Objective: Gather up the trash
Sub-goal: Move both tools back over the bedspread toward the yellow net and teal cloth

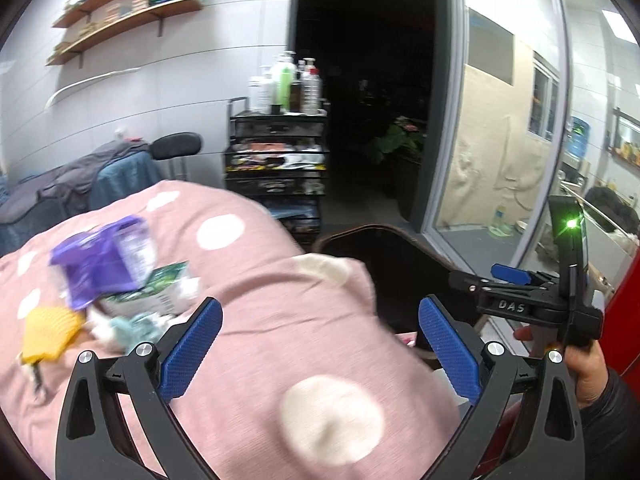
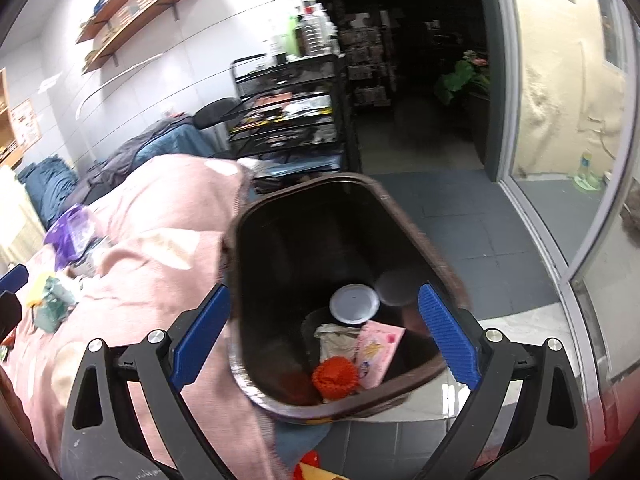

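Note:
A pile of trash lies on the pink polka-dot blanket [image 1: 256,280]: a purple wrapper [image 1: 100,264], a green and white packet [image 1: 160,284], a yellow piece [image 1: 48,332] and crumpled tissues [image 1: 132,328]. My left gripper [image 1: 320,344] is open and empty, just right of the pile. My right gripper [image 2: 324,336] is open and empty, above a dark brown bin [image 2: 404,216] beside the bed. The bin holds an orange ball [image 2: 334,376], a pink card [image 2: 378,352], a white lid [image 2: 354,304] and paper. The right gripper also shows in the left wrist view [image 1: 512,276].
A black cart [image 1: 276,160] with bottles stands behind the bed by a dark doorway [image 1: 368,80]. A glass door [image 2: 568,120] is on the right, over grey floor tiles [image 2: 480,232]. Blue and grey bedding [image 1: 60,188] lies at the far left. Wall shelves [image 1: 128,4] hang above.

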`<state>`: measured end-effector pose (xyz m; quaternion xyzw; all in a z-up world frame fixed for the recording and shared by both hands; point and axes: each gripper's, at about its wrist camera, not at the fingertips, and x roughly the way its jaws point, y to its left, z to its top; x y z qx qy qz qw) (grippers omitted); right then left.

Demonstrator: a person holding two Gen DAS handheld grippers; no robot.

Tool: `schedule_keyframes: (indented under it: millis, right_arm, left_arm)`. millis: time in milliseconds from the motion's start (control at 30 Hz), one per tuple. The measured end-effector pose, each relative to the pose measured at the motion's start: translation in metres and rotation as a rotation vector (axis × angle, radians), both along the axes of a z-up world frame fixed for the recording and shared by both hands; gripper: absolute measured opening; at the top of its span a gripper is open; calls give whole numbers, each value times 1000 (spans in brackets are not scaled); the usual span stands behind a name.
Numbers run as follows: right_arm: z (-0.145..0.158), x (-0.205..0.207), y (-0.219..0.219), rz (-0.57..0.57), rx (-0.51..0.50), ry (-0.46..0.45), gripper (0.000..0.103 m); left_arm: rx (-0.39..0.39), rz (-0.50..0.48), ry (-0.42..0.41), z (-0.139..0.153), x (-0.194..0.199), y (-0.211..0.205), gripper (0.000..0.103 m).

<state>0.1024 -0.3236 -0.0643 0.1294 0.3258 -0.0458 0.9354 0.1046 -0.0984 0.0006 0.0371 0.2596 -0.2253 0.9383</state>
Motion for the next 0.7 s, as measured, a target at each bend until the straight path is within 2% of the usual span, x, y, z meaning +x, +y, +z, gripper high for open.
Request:
schedule_keyframes:
  millis: [267,700]
  right_arm:
    - [9,13,53,161,26,-14,94]
    - [33,28,154,432,17,-56,94]
  left_arm:
    - [5,145,19,-11,-10,59,98]
    - [22,394,98,-30,-8,172,97]
